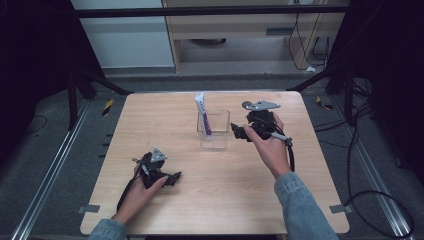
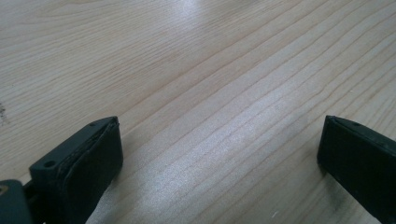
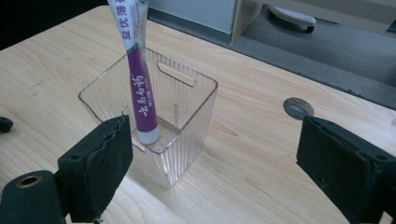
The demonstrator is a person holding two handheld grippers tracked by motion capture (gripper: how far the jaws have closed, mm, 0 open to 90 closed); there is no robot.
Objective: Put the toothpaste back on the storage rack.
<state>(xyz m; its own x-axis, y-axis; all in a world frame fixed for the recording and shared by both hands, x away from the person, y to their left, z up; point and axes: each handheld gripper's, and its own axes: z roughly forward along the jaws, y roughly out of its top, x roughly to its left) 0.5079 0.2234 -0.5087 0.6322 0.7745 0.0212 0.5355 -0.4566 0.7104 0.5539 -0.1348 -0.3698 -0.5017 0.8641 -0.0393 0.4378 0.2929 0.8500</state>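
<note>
Two hand-held grippers gape empty: right hand-held gripper [image 1: 239, 131] beside clear box [image 1: 214, 131] holding upright purple tube [image 1: 203, 115]; left hand-held gripper [image 1: 173, 177] low over tabletop [image 1: 220, 200]

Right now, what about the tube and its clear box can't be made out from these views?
- Tube: its top end is cut off by the upper edge of the right gripper view.
- Tube print: too small to read in the high view.
- Clear box: near left corner hidden behind the right claw's left pad.
</note>
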